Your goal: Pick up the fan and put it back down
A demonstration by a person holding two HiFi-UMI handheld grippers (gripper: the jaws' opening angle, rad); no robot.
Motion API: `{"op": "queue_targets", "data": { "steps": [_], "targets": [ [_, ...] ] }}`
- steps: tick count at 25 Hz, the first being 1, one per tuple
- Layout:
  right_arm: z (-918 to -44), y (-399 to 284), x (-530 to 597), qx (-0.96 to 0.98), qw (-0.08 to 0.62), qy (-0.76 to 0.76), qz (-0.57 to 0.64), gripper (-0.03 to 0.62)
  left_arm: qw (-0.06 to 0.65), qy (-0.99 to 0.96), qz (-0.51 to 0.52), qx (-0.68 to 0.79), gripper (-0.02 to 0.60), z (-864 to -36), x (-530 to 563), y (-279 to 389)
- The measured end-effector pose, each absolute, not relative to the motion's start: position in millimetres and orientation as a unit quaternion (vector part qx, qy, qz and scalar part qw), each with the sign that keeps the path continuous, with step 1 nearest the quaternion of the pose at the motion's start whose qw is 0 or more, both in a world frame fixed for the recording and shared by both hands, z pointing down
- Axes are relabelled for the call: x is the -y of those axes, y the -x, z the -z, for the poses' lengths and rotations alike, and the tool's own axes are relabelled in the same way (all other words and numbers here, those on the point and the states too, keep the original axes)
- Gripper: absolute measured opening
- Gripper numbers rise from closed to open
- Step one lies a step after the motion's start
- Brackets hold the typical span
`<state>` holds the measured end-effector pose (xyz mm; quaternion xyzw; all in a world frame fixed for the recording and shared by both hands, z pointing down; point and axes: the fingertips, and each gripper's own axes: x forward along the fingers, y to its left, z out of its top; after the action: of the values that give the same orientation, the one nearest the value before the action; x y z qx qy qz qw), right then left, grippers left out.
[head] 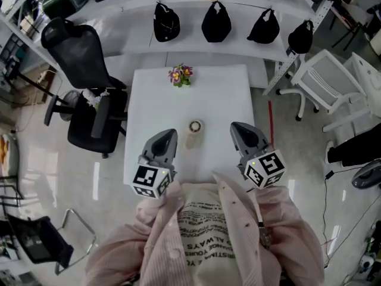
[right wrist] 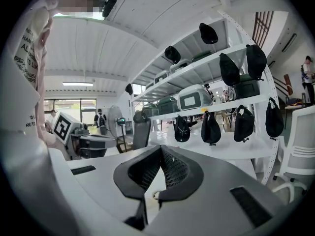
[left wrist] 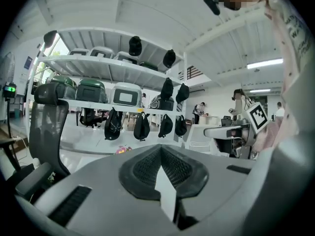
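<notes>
1. Well, your desk (head: 149,100) is the biggest thing before you. It is one white top, with its far edge towards the long white shelf (head: 238,47) and its right edge on bare floor (head: 286,130). Most of the top is bare, so you have open room all round its middle.
2. Two chairs flank it. The black office chair (head: 83,58) sits just beside the left edge, and the white chair (head: 333,82) stands well apart on the right. Only the right gripper view shows a pedestal fan (right wrist: 114,116) behind the black chair.
3. Your left hand-held gripper (head: 172,132) hangs over the near left of the desk. Its jaws are pressed together with nothing between them.
4. Your right hand-held gripper (head: 233,126) hangs over the near right. Its tips meet too, and it grips nothing.
5. Four black bags (head: 166,22) hang in a row along the shelf in the head view. Both gripper views look level and add upper tiers that the head view cuts off, with more bags and storage cases (left wrist: 125,95).
6. Two marker cubes (head: 150,180) show in the head view, one at the rear of each gripper.
7. One bunch of flowers (head: 180,75) sits at the middle of the far edge.
8. One small pale fan (head: 194,133) stands near the desk's centre, between the two sets of tips and clear of both.
</notes>
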<state>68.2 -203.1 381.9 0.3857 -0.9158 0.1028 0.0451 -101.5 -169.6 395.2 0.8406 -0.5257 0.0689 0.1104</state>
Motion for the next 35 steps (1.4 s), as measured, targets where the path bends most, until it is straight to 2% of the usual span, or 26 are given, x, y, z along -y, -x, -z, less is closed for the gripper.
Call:
{"op": "queue_targets", "data": {
  "steps": [15,35],
  "targets": [
    [-364,-83,208,0.904,0.012,-0.412,-0.110,-0.002,0.098,-0.819,-0.058,0.563,0.002,-380,161,138],
    [-362,-90,206,0.898,0.007,-0.429,-0.103,-0.002,0.105,-0.811,-0.079,0.570,0.002,-393,158,140]
  ]
}}
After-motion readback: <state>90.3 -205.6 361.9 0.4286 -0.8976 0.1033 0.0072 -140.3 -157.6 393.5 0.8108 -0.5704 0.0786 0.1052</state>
